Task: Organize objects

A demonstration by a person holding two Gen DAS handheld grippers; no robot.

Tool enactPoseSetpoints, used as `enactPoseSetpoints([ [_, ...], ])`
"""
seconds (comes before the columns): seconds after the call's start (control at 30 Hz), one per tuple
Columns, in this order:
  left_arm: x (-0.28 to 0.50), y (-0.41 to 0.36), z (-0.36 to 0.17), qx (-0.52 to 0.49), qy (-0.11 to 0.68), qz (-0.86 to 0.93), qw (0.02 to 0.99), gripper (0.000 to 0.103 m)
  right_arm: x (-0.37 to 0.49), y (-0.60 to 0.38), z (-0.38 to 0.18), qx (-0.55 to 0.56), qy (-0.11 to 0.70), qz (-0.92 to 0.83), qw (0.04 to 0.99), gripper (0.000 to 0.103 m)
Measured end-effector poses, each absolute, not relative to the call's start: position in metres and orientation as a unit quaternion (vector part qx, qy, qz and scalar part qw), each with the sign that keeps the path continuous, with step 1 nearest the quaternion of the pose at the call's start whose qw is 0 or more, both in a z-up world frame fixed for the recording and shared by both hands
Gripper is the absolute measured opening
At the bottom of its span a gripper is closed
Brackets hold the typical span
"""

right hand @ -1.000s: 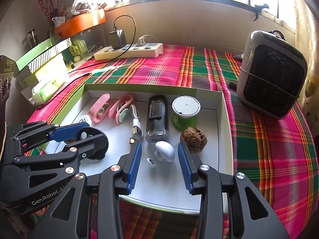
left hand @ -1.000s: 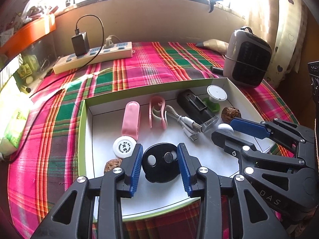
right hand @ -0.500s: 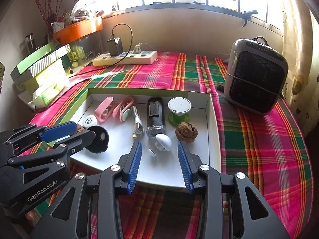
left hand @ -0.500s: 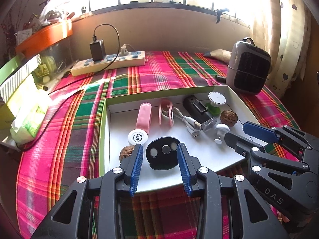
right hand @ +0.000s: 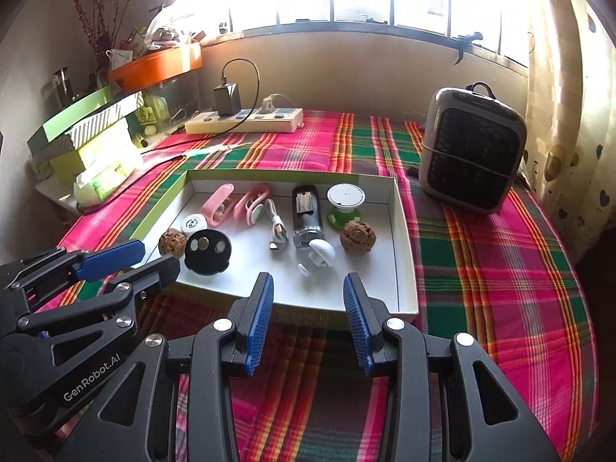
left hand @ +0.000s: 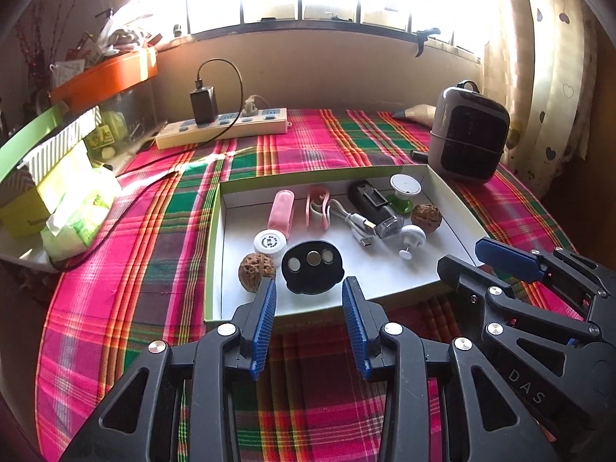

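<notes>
Both grippers pulled back from tray (left hand: 215, 254); fingers spread, empty; labels "DAS", "GenRobot.AI".

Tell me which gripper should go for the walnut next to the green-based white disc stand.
Right, probably. The right gripper hangs open near the tray's right half, where that walnut lies. The left gripper is lined up with the black disc at the other end.
</notes>
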State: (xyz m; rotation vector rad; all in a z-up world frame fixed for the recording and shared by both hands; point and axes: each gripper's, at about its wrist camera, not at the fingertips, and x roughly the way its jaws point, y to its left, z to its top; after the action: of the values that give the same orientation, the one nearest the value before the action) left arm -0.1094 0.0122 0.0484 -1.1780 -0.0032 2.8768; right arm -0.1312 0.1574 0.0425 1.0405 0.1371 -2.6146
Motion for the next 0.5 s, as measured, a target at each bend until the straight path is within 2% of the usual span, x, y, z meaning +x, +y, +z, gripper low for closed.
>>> enactPoseSetpoints([
  [0.5, -0.072, 0.015, 0.038, -0.39, 0.001, 0.921, 0.013, 0.034, -0.094, 0.159, 0.037, 0.37, 0.043, -0.914, 0.163, 0.039],
])
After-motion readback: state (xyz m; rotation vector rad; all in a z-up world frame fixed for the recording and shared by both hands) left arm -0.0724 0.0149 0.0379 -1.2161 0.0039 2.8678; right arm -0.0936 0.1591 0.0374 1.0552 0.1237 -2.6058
